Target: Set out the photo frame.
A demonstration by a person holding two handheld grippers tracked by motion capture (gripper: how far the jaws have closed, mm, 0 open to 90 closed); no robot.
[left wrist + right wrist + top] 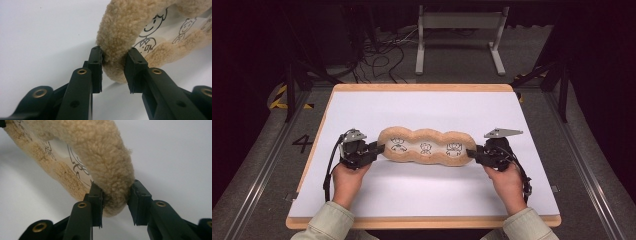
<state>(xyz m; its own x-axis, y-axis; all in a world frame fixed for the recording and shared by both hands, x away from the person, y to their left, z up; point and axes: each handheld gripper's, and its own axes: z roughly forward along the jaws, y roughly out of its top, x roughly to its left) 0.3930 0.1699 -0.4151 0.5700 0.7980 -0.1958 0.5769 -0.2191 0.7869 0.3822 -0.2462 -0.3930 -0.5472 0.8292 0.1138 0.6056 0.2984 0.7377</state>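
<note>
My left claw (379,148) pinches the left end of the fuzzy tan cushion (426,146). My right claw (470,153) pinches its right end, over the white table (422,107).

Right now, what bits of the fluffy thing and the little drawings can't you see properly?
- High view: the three drawings on the fluffy tray are too small to tell what they show.
- Left gripper view: the top edge cuts off the tray's far end, and one drawing is part hidden by the fleecy rim.
- Right gripper view: the rim covers most drawings; its tip sits hidden between the right tongs.
- The underside, all views.
</note>
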